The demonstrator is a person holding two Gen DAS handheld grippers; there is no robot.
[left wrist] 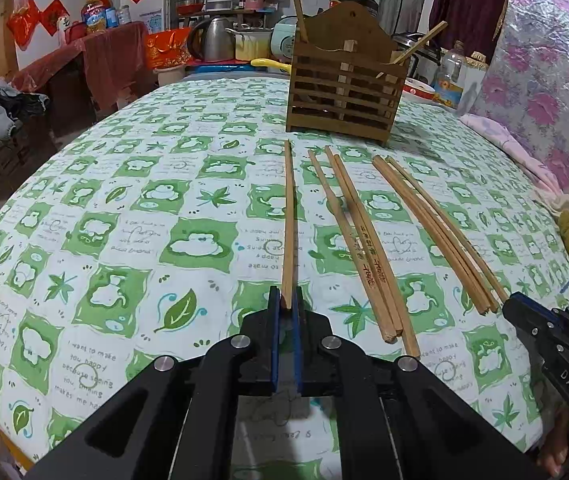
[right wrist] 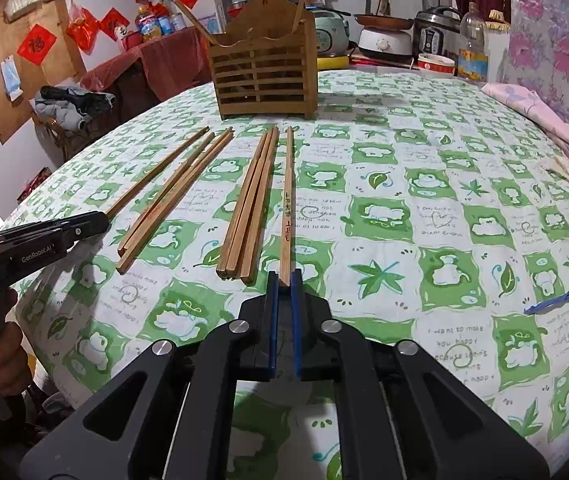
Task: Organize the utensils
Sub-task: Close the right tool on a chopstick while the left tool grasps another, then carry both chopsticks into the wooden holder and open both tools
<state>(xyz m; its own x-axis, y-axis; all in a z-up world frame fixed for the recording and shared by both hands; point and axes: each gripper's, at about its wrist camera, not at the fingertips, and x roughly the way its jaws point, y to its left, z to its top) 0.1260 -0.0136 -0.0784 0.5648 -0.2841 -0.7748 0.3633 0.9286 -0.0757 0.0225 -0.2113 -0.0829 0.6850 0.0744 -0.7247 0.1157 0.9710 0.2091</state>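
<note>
- The left gripper (left wrist: 287, 300) is pinched shut on the near end of one chopstick (left wrist: 289, 216). The stick runs straight ahead from its tips, long axis in line with the gripper, far end aimed at the holder (left wrist: 342, 92).
- The right gripper (right wrist: 284, 280) is likewise clamped on the near end of another chopstick (right wrist: 287, 200), the one with red lettering. It too lies dead ahead of the tips, pointing toward the holder (right wrist: 264, 76).
- Both held sticks look to be lying flat on the cloth of the bench (left wrist: 124, 220), not yet lifted, as far as I can judge.
- The holder stands beyond the far ends of all the sticks, ahead of both grippers. It leans a touch to the right of the left gripper's line and a touch to the left of the right one's, so neither hand looks clearly nearer.
- Between the two grippers the loose chopsticks (left wrist: 364, 240) lie in two bunches, roughly parallel and fanning slightly, thick ends toward the grippers.
- The sticks are plain pale wood, long, thin and square at the near end. The holder is a slatted brown wooden box with a shaped back, and two sticks already stand in it, leaning.
</note>
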